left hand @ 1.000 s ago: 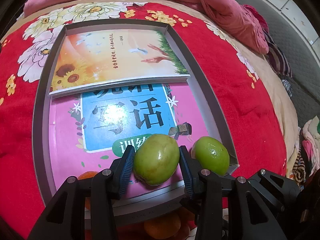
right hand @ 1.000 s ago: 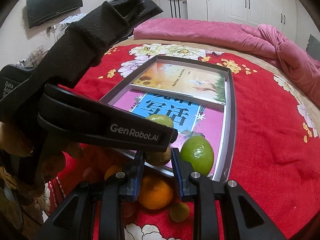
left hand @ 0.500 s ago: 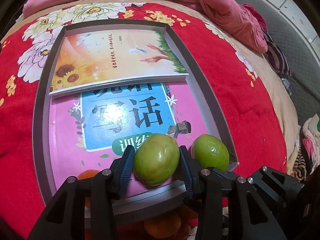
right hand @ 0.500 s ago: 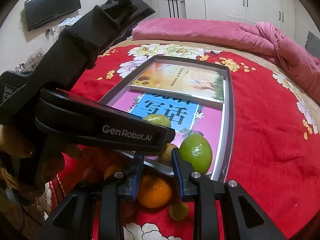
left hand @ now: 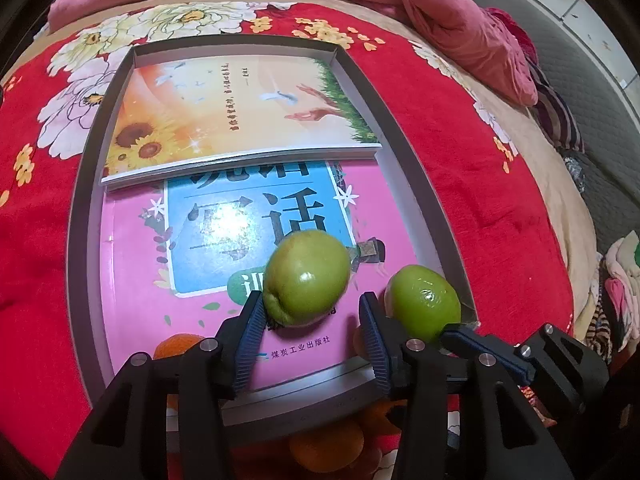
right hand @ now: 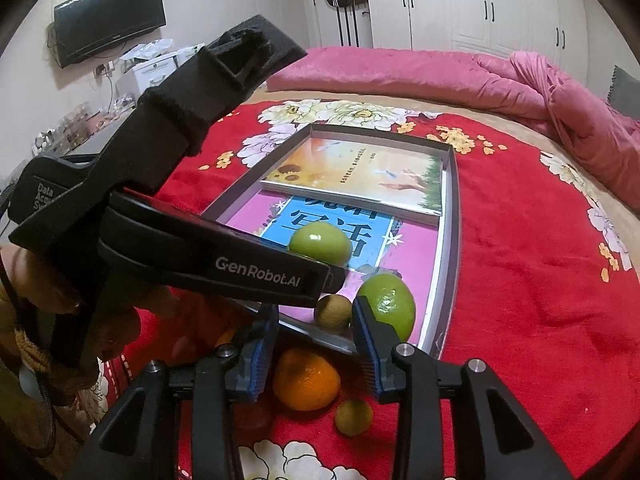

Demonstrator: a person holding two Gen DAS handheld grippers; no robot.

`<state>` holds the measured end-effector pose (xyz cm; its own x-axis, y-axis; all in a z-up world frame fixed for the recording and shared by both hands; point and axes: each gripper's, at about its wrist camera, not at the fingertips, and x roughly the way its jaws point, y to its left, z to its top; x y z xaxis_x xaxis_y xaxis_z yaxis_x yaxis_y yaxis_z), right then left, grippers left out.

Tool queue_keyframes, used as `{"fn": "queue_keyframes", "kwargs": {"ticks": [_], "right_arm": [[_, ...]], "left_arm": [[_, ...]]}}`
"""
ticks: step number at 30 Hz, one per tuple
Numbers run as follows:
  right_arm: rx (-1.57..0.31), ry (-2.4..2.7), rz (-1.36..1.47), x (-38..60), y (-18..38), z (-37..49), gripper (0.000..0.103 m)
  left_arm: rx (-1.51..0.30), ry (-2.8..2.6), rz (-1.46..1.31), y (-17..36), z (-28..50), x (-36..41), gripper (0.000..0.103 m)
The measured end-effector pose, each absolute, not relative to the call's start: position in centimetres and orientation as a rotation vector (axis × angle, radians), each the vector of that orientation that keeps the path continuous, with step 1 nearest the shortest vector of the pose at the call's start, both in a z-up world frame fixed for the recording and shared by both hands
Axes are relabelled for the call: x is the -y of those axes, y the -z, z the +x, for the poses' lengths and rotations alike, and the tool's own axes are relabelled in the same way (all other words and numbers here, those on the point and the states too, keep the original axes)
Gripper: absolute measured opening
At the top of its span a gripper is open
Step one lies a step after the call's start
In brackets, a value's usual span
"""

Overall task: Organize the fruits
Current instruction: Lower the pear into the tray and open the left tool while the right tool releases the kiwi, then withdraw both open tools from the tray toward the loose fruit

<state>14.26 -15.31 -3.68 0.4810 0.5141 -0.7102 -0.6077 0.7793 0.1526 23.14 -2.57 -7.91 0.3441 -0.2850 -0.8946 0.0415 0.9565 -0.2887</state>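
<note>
Both hand-held grippers have just been opening to set fruit in the grey tray (left hand: 80,216) on the bed. The left hand-held gripper (left hand: 312,322) stands narrowly apart, its green plum (left hand: 306,282) lying free on the pink book (left hand: 132,264) at lower centre. The right hand-held gripper (right hand: 314,330) is likewise slack, the small brown fruit (right hand: 333,313) just beyond its tips beside the lime (right hand: 388,306), so both look released.

Red bedspread (left hand: 460,168) with cream and yellow flowers, grey tray (left hand: 80,240), pink book (left hand: 132,280) with a blue panel, orange sunflower-print book (left hand: 240,108), two glossy green fruits (left hand: 306,278) (left hand: 424,302), orange tangerine (right hand: 306,378), pink quilt (right hand: 400,76), black grippers with blue pads (left hand: 252,340).
</note>
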Motion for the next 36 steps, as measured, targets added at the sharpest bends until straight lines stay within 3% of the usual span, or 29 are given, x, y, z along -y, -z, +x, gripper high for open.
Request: {"fn": "queue_keyframes", "kwargs": {"ticks": [9, 15, 27, 36], "right_arm": [[-0.805, -0.673, -0.105, 15.9, 3.2, 14.1, 0.051], [-0.801, -0.664, -0.1, 16.0, 3.0, 14.2, 0.052], [-0.795, -0.641, -0.085, 16.4, 2.7, 14.4, 0.059], [-0.778, -0.629, -0.054, 17.0, 2.2, 14.5, 0.072]], "left_arm": [[-1.195, 0.211, -0.242, 7.5, 23.1, 2.3, 0.053], [-1.185, 0.209, -0.254, 7.1, 22.9, 2.1, 0.054], [-1.151, 0.204, -0.278, 5.4, 22.2, 1.7, 0.065], [-1.106, 0.186, -0.285, 3.6, 20.8, 1.0, 0.074]]}}
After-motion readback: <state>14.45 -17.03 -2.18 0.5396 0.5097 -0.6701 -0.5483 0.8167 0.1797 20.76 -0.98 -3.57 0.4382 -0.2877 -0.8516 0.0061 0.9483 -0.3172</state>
